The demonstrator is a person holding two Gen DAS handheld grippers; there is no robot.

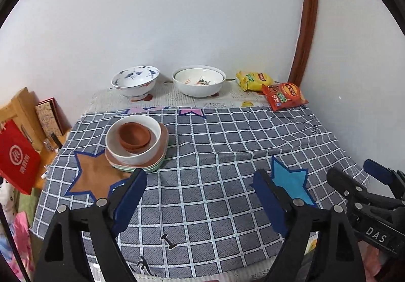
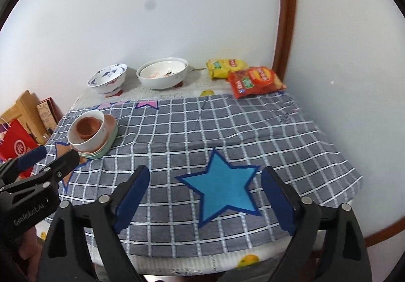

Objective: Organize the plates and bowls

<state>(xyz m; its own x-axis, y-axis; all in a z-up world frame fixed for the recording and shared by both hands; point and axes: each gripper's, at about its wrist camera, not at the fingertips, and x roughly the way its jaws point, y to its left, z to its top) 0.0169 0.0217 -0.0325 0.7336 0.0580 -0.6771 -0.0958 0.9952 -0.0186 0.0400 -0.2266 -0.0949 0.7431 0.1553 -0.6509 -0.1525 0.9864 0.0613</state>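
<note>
A stack stands at the left of the checked cloth: a brown bowl [image 1: 134, 137] inside a white bowl [image 1: 133, 153], on pink and green plates [image 1: 152, 168]. The right wrist view shows the same stack with its brown bowl [image 2: 87, 125]. Two more bowls sit by the wall: a blue-patterned one [image 1: 136, 82] [image 2: 108, 78] and a white flowered one [image 1: 198, 80] [image 2: 163, 76]. My left gripper [image 1: 200, 178] hangs open over the cloth, near the stack, holding nothing. My right gripper [image 2: 205, 177] stands open above the blue star [image 2: 222, 192], empty. Each gripper shows at the edge of the other's view.
Two snack packets, yellow [image 1: 254, 80] and red [image 1: 284, 96], lie at the back right corner. A red bag [image 1: 17, 158] and boxes [image 1: 48, 118] stand beside the table's left edge. White walls close the back and right; a brown door frame [image 1: 307, 21] rises at the corner.
</note>
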